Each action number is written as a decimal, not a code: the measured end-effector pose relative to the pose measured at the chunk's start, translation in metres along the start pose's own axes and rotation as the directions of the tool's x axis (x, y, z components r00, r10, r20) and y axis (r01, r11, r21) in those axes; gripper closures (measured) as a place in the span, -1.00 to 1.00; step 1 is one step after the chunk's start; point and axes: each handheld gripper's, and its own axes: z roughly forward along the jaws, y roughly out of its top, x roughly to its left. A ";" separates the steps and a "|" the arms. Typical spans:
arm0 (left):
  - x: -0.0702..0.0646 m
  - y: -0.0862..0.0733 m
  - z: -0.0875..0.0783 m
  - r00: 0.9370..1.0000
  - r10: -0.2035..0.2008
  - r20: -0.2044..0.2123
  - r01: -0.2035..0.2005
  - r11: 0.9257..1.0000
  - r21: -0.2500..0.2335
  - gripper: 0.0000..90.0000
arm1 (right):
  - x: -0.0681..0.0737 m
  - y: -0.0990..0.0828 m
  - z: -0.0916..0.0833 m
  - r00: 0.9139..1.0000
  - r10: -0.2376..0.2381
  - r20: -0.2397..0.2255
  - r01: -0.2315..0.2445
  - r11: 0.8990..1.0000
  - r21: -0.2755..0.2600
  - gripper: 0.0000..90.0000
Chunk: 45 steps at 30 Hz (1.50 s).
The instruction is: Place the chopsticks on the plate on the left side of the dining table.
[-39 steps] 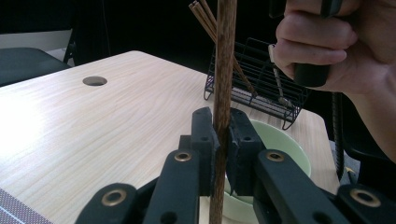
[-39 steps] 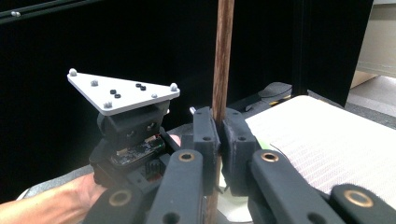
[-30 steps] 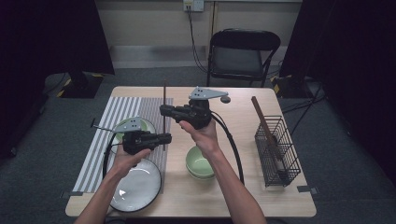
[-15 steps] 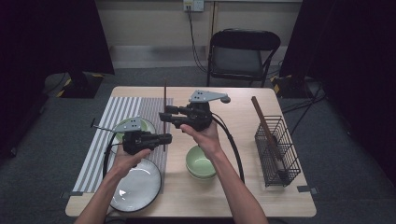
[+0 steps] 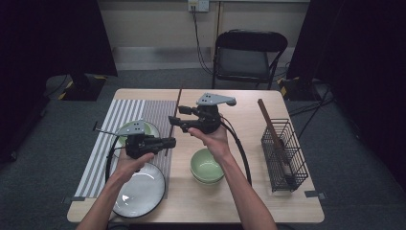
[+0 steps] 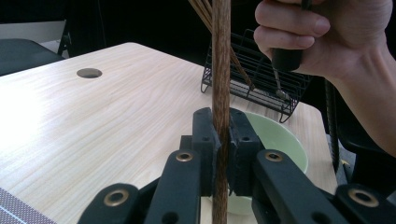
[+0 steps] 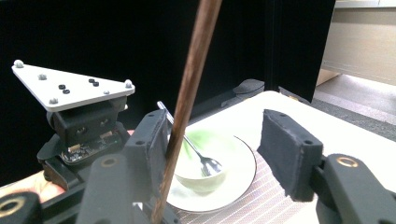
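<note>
Left tool (image 6: 219,158) clamps the chopstick (image 6: 221,70); right tool's (image 7: 224,149) pads stand apart around it.

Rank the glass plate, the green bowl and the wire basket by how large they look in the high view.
1. Glass plate, widest.
2. Wire basket.
3. Green bowl, smallest.
The plate lies nearest the camera, so its lead over the basket is unsure.

A black wire basket (image 5: 283,154) stands near a green bowl (image 5: 206,166).

Left tool (image 5: 168,142) clamped, right tool (image 5: 173,120) parted
</note>
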 end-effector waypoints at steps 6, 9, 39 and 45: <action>0.000 0.001 -0.003 1.000 -0.002 -0.006 0.002 1.000 -0.010 0.86 | -0.005 -0.002 -0.004 0.999 0.001 0.046 -0.001 1.000 0.002 -0.23; 0.001 0.001 -0.004 1.000 -0.007 -0.005 0.007 1.000 -0.023 0.86 | -0.007 -0.003 -0.006 0.998 -0.003 0.065 0.003 1.000 0.001 -0.29; 0.001 0.003 -0.008 1.000 -0.005 -0.022 0.004 1.000 -0.028 0.86 | -0.021 -0.015 -0.016 0.993 0.021 0.112 -0.024 0.999 0.024 -0.50; 0.002 0.003 -0.012 1.000 -0.012 -0.027 0.011 0.999 -0.051 0.86 | -0.024 -0.018 -0.019 0.991 0.026 0.130 -0.030 0.999 0.029 -0.49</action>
